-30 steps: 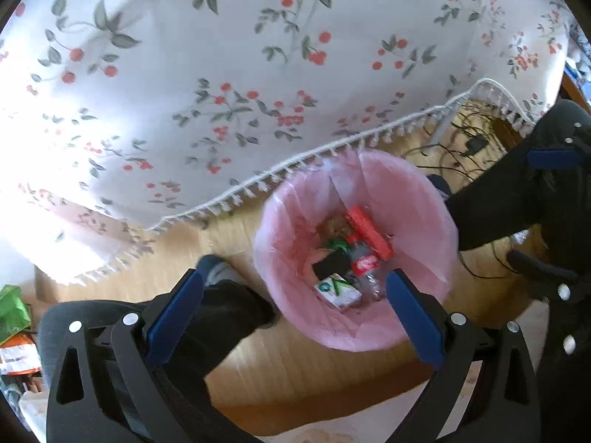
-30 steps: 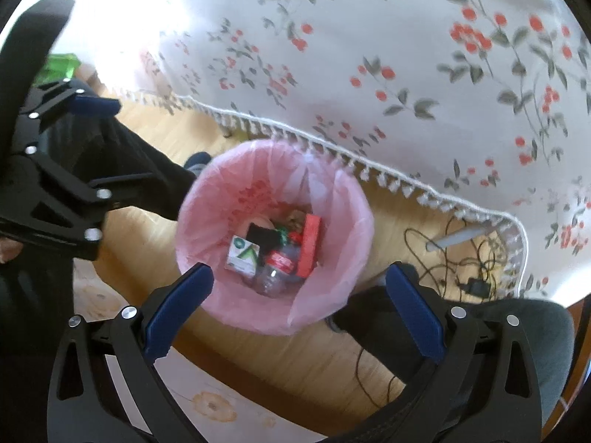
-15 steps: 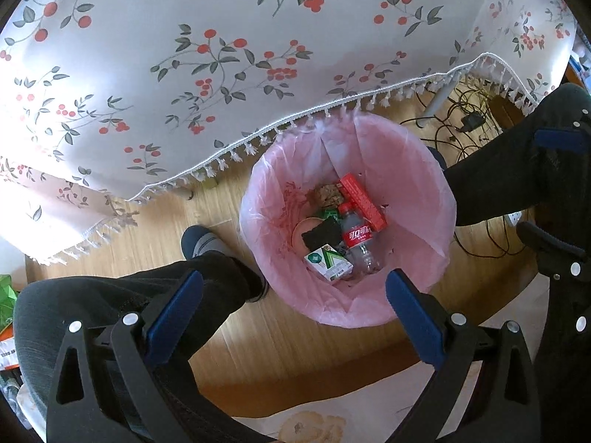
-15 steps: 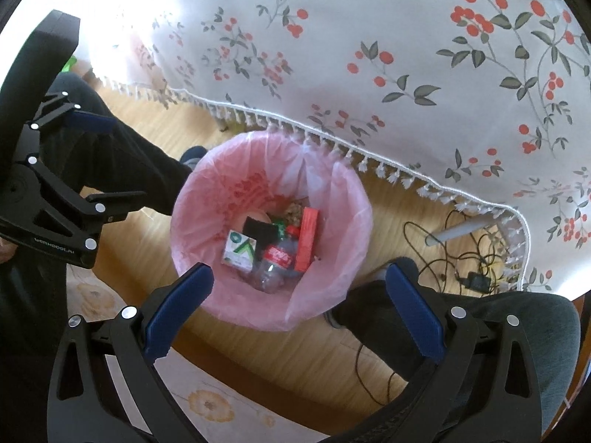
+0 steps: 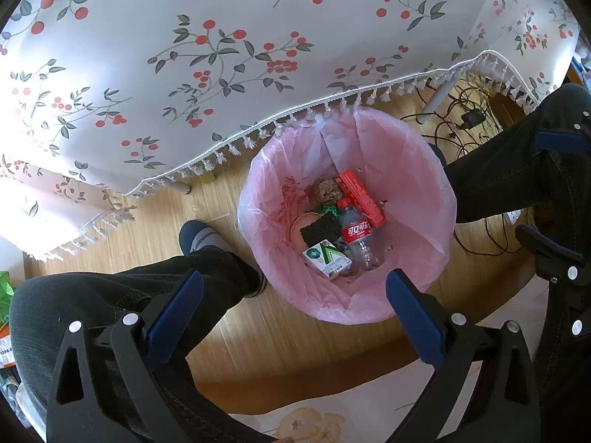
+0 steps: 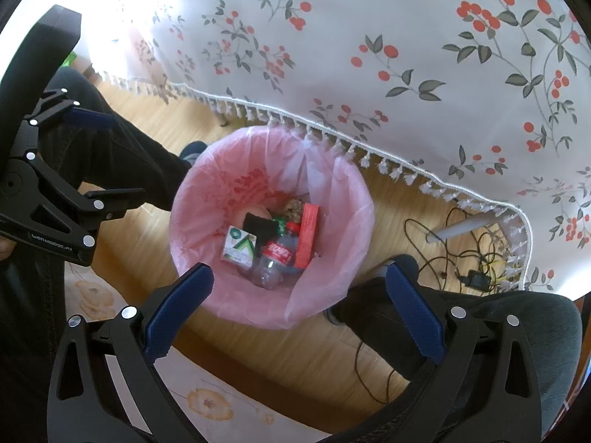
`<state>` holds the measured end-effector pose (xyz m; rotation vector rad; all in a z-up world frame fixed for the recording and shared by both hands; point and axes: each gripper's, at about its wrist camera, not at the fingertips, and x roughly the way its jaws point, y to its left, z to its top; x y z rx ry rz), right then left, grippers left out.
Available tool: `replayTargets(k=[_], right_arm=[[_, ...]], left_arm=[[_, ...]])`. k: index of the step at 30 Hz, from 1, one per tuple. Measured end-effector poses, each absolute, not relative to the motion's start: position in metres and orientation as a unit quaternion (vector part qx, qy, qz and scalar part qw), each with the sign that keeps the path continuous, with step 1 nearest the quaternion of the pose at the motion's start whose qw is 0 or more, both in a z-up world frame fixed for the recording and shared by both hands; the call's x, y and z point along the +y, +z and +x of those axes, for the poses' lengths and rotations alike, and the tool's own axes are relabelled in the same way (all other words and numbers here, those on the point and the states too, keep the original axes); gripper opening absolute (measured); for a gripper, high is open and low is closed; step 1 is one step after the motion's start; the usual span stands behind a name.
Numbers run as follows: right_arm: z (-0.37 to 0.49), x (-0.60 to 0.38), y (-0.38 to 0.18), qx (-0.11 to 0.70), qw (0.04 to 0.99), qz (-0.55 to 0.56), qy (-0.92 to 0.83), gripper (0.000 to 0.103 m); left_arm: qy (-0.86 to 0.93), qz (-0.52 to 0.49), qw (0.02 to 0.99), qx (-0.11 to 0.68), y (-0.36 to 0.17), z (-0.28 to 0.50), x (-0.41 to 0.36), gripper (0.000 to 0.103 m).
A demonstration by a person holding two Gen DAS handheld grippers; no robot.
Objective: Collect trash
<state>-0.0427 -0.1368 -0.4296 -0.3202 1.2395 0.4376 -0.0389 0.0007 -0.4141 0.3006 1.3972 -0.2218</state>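
Observation:
A bin lined with a pink bag [image 5: 417, 170] [image 6: 207, 199] stands on the wooden floor under the tablecloth's fringe. Inside lie a plastic cola bottle [image 5: 356, 236] [image 6: 277, 254], a red box [image 5: 362, 192] [image 6: 308, 234], a green-and-white carton [image 5: 327, 258] [image 6: 240, 245], a black piece [image 5: 320, 227] and a brown crumpled lump [image 5: 327, 190]. My left gripper [image 5: 293, 295] hovers above the bin's near rim, open and empty. My right gripper [image 6: 301, 288] is also open and empty over the bin. The left gripper [image 6: 85, 155] shows at the left of the right wrist view.
A floral tablecloth [image 5: 221, 55] [image 6: 406, 55] with a tasselled edge hangs over the far side. A person's dark-trousered legs [image 5: 129, 295] [image 6: 498, 325] flank the bin. Cables and a plug [image 6: 476, 277] lie on the floor at the right. A flowered sheet [image 6: 207, 398] covers the near surface.
Both grippers have moved nearer over the bin and the view has tilted down, so the bin sits more central. Both stay open and empty.

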Motion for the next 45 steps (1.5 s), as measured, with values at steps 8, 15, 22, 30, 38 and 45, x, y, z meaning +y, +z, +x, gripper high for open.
replayTargets(k=[8,15,22,30,38,45], right_arm=[[-0.0426,-0.1361,-0.4300,0.575,0.779,-0.148,0.202,0.097],[-0.0423,-0.1364,-0.4303,0.575,0.779,-0.148,0.202,0.097],[-0.0427,-0.1360,-0.4308,0.575,0.779,-0.148,0.202,0.097],[-0.0427,-0.1356,-0.4312,0.575,0.779,-0.148,0.202,0.097],[-0.0422,-0.1352,-0.4319,0.576,0.778,-0.148,0.202,0.097],[-0.0421,-0.1350,-0.4321,0.576,0.778,-0.148,0.201,0.097]], left_arm=[[-0.103,0.140,0.747,0.641,-0.4152,-0.0386,-0.0001,0.098],[-0.108,0.131,0.746,0.644,-0.4154,-0.0370,0.0014,0.098],[-0.109,0.133,0.744,0.646,-0.4165,-0.0377,-0.0005,0.098],[-0.112,0.134,0.742,0.648,-0.4175,-0.0373,-0.0016,0.098],[-0.117,0.128,0.748,0.641,-0.4145,-0.0383,-0.0016,0.098],[-0.115,0.135,0.746,0.641,-0.4148,-0.0387,-0.0026,0.098]])
